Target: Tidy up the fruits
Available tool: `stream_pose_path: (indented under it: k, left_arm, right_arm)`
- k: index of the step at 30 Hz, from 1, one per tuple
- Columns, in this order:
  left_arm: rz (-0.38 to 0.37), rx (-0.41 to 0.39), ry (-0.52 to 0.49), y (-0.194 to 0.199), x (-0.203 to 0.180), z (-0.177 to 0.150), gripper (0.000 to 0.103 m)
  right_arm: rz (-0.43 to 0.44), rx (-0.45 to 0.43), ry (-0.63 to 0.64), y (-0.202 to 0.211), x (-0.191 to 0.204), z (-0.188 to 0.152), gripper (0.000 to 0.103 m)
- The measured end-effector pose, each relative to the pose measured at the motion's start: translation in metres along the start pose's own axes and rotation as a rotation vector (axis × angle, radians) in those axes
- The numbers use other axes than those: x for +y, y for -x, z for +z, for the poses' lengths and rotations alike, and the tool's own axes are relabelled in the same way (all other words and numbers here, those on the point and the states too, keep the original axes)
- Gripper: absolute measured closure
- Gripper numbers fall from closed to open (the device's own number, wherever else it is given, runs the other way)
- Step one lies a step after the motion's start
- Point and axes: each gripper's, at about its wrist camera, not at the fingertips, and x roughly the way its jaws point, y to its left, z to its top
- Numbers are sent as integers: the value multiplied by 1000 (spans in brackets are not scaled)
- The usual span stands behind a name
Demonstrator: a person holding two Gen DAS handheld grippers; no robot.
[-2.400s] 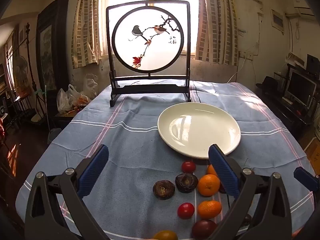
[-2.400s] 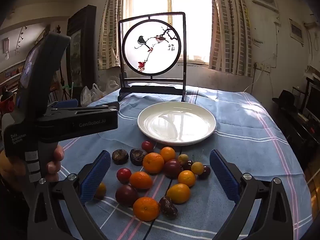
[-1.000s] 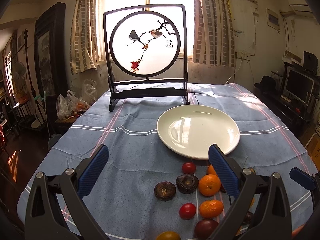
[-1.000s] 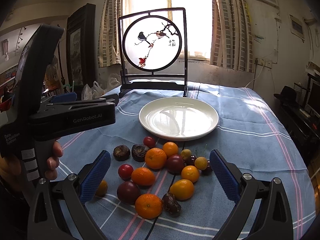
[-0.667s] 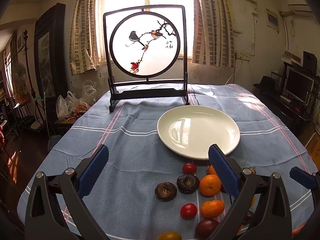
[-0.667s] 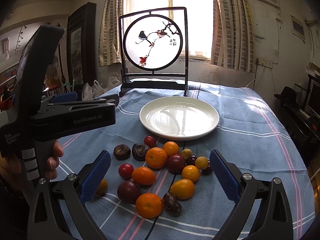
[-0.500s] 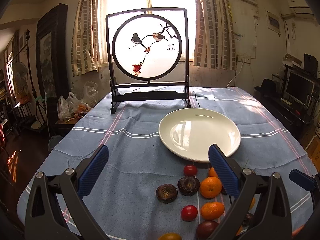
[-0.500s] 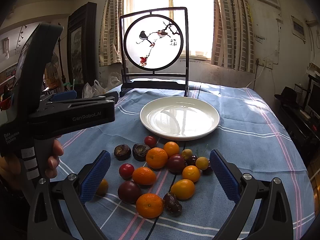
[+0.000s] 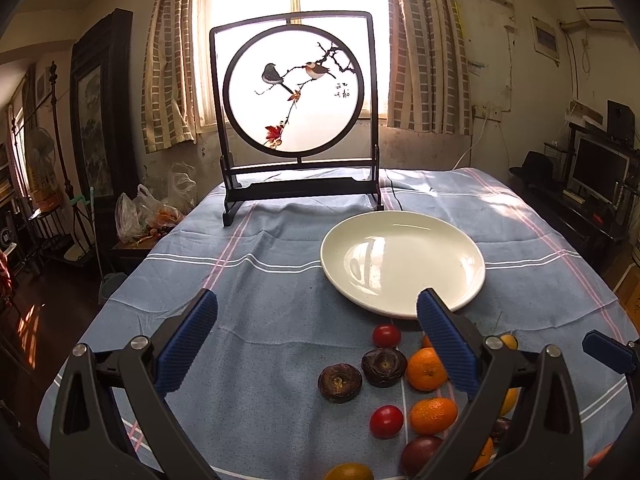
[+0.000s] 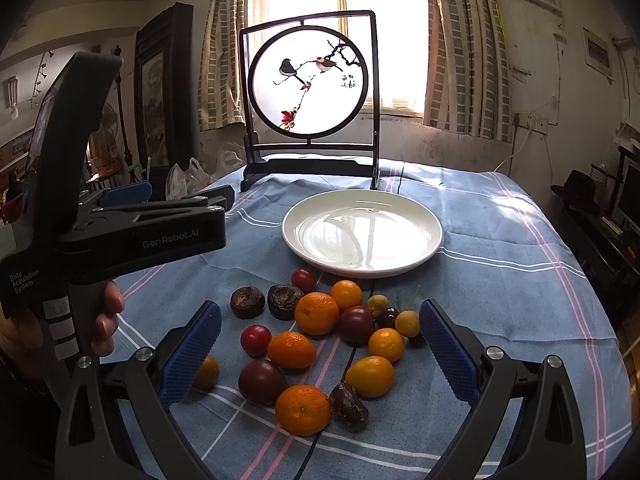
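An empty white plate (image 10: 362, 236) (image 9: 402, 262) sits mid-table on the blue striped cloth. In front of it lies a loose pile of fruit: several oranges (image 10: 316, 313), red tomatoes (image 10: 256, 339), dark plums (image 10: 262, 381), small yellow fruits (image 10: 407, 323) and two brown wrinkled fruits (image 9: 340, 382). My right gripper (image 10: 320, 348) hovers open above the pile's near side, nothing between its blue pads. My left gripper (image 9: 316, 344) is open too, left of the pile and holding nothing. The left gripper's body (image 10: 132, 236), held by a hand, fills the left of the right wrist view.
A dark-framed round screen painted with birds (image 9: 298, 120) stands at the table's far edge before a window. Plastic bags (image 9: 140, 216) lie off the table's far left. A monitor and shelves (image 9: 596, 176) line the right wall.
Both grippers have drifted only slightly; the views shift a little back and up. No fruit has moved and both grippers stay open.
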Motion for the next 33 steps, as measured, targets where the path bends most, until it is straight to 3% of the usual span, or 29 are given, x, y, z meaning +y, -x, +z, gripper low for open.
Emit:
stream_pose_path:
  k: [26,29,33]
  left_arm:
    - [-5,9,-14,1,-2,-4,5]
    - [-25,18,-42,3,1,-7,5]
    - [-114,72,-151,7,10,-25,5]
  right_arm:
    - [-2,13,4,0,1,-1,4]
    - [-1,23,19,2,0,-1,4]
    - [-14,59,87,9,-8,-10,4]
